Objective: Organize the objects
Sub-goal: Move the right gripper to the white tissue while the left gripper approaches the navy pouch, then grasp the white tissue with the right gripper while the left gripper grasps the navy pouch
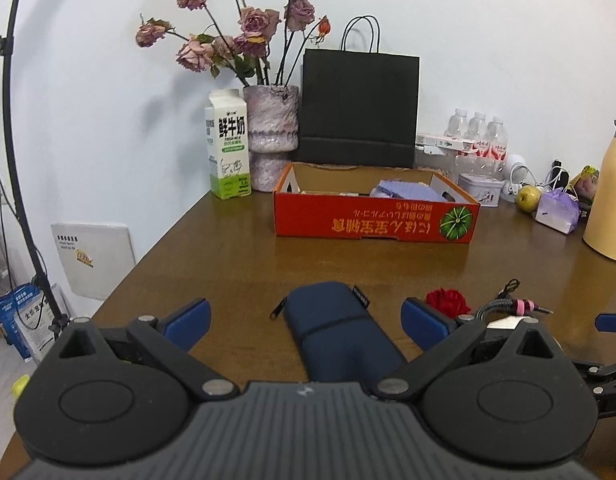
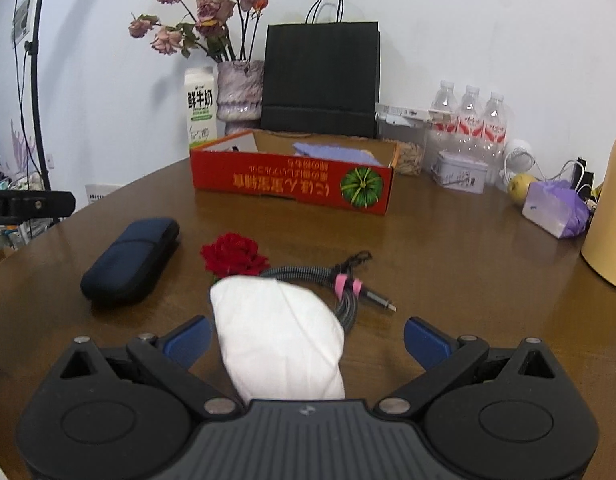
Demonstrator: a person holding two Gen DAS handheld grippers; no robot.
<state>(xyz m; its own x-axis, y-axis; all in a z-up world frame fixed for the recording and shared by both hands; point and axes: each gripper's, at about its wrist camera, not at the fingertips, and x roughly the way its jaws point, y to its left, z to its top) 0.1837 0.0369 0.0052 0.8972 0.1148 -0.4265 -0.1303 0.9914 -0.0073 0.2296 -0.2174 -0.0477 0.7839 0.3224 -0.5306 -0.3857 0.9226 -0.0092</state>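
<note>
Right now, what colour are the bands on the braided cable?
Pink: two bands wrap the coiled grey braided cable, clearest in the right wrist view.

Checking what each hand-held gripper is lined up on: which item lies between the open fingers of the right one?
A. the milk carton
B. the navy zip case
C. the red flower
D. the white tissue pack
D: the white tissue pack lies between the right hand-held gripper's open fingers.

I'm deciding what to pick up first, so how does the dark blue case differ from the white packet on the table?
The dark blue case is dark, firm-looking and rounded, with a seam across it; the white packet is pale, soft and creased. The case lies between the open left gripper's fingers, the packet between the open right gripper's. The case lies clear of the other items; the packet overlaps the coiled cable and red flower. Both lie flat on the table, ungripped.
</note>
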